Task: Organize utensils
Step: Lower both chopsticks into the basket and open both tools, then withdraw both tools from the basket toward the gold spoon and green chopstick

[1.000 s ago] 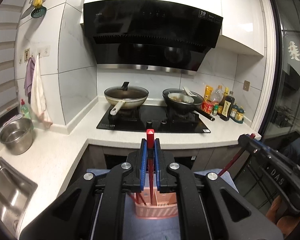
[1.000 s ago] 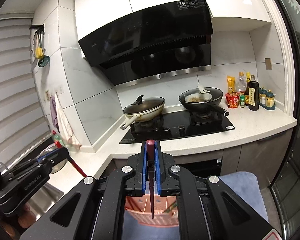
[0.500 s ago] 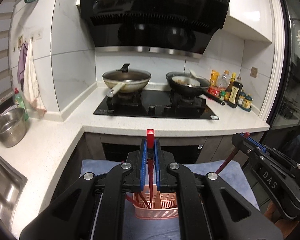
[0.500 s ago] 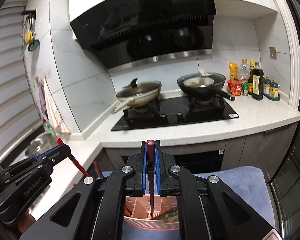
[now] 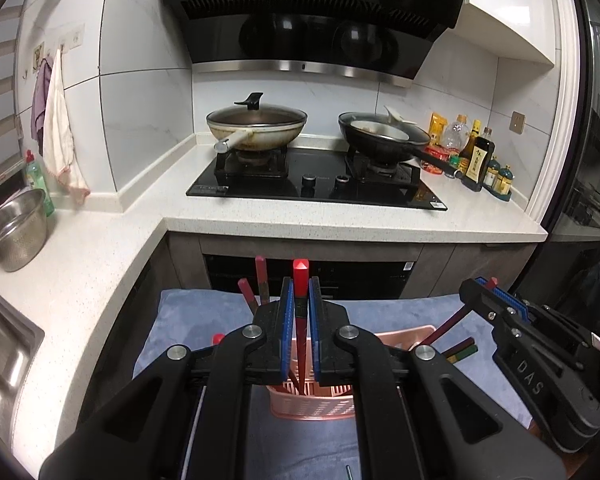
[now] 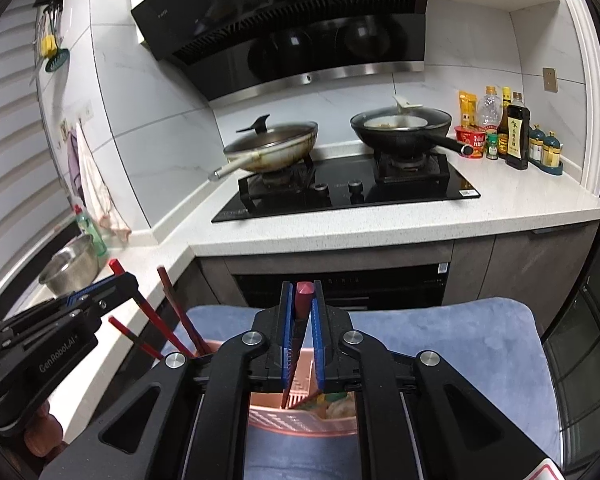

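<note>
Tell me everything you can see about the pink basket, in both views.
The pink basket looks like plastic, with slotted walls and inner dividers. It stands upright on a blue-grey cloth, below both grippers. Several dark red chopsticks stand tilted in its left part. The red chopstick clamped by the left gripper reaches down into it.

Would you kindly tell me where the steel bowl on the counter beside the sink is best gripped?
Grip the steel bowl at its rim, from above, one finger inside the wall and one outside. It stands upright with its mouth open, and its body looks too wide to span, so the thin rim is probably the only part that fits.
</note>
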{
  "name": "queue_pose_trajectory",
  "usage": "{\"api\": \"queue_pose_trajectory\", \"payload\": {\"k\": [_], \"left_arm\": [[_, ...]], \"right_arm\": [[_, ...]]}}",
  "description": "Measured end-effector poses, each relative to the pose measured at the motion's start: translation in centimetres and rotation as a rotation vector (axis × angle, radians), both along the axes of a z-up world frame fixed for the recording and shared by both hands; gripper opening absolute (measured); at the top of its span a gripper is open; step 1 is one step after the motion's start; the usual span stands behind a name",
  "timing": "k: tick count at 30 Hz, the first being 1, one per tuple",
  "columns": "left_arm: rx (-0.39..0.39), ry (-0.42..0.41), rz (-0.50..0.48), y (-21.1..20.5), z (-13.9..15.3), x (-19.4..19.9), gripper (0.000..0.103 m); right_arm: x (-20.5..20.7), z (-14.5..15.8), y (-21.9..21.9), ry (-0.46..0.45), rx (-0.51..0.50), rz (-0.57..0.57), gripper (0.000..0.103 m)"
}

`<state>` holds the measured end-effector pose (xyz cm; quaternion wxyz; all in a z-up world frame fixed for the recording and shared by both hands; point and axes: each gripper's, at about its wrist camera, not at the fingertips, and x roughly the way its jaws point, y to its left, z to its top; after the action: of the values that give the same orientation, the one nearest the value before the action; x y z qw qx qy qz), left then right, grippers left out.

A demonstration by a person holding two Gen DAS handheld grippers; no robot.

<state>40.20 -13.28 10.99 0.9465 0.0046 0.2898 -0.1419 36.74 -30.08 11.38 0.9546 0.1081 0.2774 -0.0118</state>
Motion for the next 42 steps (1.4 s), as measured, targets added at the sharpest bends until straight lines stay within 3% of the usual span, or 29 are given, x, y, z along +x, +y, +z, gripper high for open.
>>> {"api": "queue_pose_trajectory", "payload": {"k": [6, 8, 9, 10, 12, 20, 24, 31, 37, 42], "left_arm": [[0.015, 0.011, 0.021, 0.1, -0.8, -0.1, 0.011], [0.018, 0.02, 0.036, 0.3, -1.0, -0.1, 0.031], [0.018, 0.013, 0.047, 0.4, -1.0, -0.3, 0.046], [0.021, 0.004, 0.054, 0.5, -0.9, -0.5, 0.052], [0.036, -0.018, 0.055, 0.4, -0.8, -1.0, 0.052], [0.062, -0.04, 0.039, 0.2, -0.3, -3.1, 0.052], [0.06, -0.036, 0.036, 0.7, -0.4, -4.3, 0.052], [0.051, -0.034, 0.027, 1.7, -0.4, -7.3, 0.052], [0.054, -0.028, 0.014, 2.7, -1.1, -10.3, 0.052], [0.043, 0.0, 0.009, 4.2, -2.7, -13.0, 0.052]], "right_arm": [[-0.1, -1.2, 0.2, 0.035, -0.013, 0.003, 0.011], [-0.2, -1.2, 0.3, 0.03, -0.023, 0.001, 0.012], [-0.3, -1.1, 0.4, 0.031, -0.026, 0.001, 0.013], [-0.4, -1.1, 0.3, 0.03, -0.026, 0.0, 0.014], [-0.7, -0.9, 0.2, 0.024, -0.028, -0.006, 0.022], [-2.7, 0.4, 0.4, -0.005, -0.032, -0.008, 0.023], [-4.5, 0.9, 0.9, -0.019, -0.04, -0.003, 0.031], [-8.3, 1.5, 2.0, -0.034, -0.048, 0.015, 0.035], [-11.4, 0.7, 3.2, -0.008, -0.062, 0.032, 0.036], [-14.5, -1.8, 3.8, 0.043, -0.068, 0.041, 0.039]]}}
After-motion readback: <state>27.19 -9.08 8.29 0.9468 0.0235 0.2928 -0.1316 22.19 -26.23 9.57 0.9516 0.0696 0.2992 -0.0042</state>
